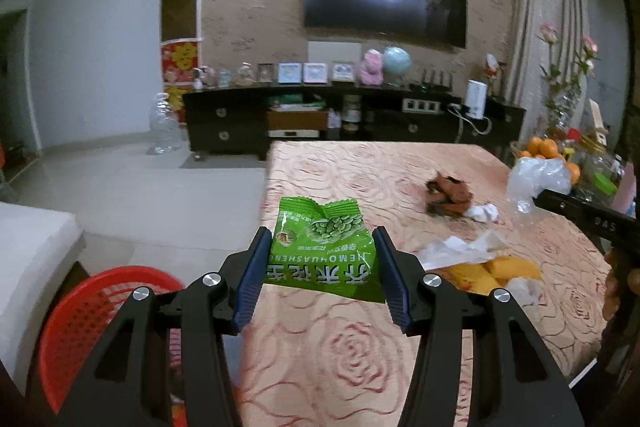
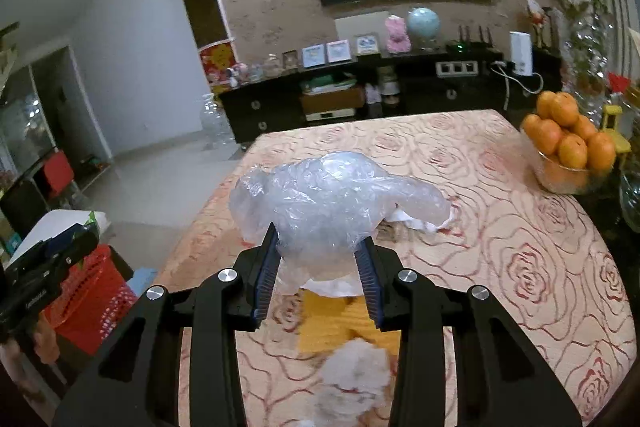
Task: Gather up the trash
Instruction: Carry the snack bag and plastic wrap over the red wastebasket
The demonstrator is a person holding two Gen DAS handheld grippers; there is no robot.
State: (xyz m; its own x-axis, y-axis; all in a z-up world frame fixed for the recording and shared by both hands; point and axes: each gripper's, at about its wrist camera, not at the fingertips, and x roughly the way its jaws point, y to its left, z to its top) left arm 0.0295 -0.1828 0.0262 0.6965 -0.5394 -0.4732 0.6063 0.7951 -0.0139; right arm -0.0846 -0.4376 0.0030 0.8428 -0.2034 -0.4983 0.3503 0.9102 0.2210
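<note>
Much of what we see is partly hidden: in the right wrist view the clear plastic bag covers the middle of the table, so the brownish scrap behind it shows only as a sliver, and the yellow wrapper and white crumpled tissue low in the frame are blurred and half screened by our own fingers. The red basket sits at the lower left of the left wrist view, cut off by the gripper frame. At the right edge of that view the right gripper is only a dark bar with the bag's pale bulk at its tip. Our left gripper is clamped on a green snack packet, held off the rose-patterned cloth in the centre of the frame; it is crinkled, torn open at its top, printed with pale green seeds and white lettering. Our right gripper is clenched on the bag, a translucent, wrinkled, puffed mass at the frame's centre, above the table. The brown crumpled wrapper lies right of centre, a small white scrap touching it.
</note>
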